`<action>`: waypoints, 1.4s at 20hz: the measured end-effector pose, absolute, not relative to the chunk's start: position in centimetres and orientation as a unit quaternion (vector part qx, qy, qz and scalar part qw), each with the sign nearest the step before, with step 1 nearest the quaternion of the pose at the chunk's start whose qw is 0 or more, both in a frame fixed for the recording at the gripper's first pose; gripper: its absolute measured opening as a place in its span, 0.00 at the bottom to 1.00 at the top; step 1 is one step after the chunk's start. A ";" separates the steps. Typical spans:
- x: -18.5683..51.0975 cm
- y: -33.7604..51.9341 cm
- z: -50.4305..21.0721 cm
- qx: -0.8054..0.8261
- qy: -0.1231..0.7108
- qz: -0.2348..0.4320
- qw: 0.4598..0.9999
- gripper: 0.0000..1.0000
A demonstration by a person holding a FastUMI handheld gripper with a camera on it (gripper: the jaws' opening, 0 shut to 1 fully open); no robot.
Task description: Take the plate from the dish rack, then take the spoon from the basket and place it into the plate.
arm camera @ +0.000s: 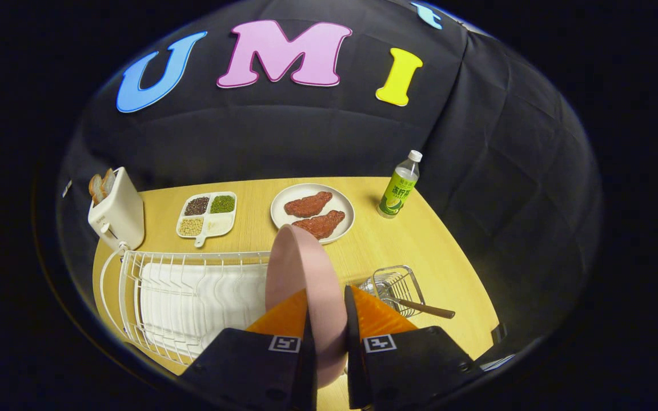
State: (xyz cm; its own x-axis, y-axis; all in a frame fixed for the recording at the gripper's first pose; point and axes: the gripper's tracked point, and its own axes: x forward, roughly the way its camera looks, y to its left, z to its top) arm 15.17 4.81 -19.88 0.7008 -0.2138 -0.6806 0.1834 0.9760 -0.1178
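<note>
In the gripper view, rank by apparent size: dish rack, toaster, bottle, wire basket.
1. dish rack
2. toaster
3. wire basket; nearer than the toaster, so unsure
4. bottle
The fingers grip the pink plate.

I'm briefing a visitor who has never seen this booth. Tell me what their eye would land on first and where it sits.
First, the pink plate, held upright on edge between the gripper fingers, just right of the white dish rack. Next, beyond it, the white plate with two reddish meat pieces at the middle of the wooden table, with the green-labelled bottle to its right. The toaster stands beyond the rack.
</note>
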 end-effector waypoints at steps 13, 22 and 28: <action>17.4 5.4 -15.7 -0.126 0.314 -0.112 0.934 0.25; 11.2 6.4 -12.7 0.021 0.322 0.010 0.946 0.25; 2.0 6.1 -16.0 0.107 0.372 0.073 0.919 0.25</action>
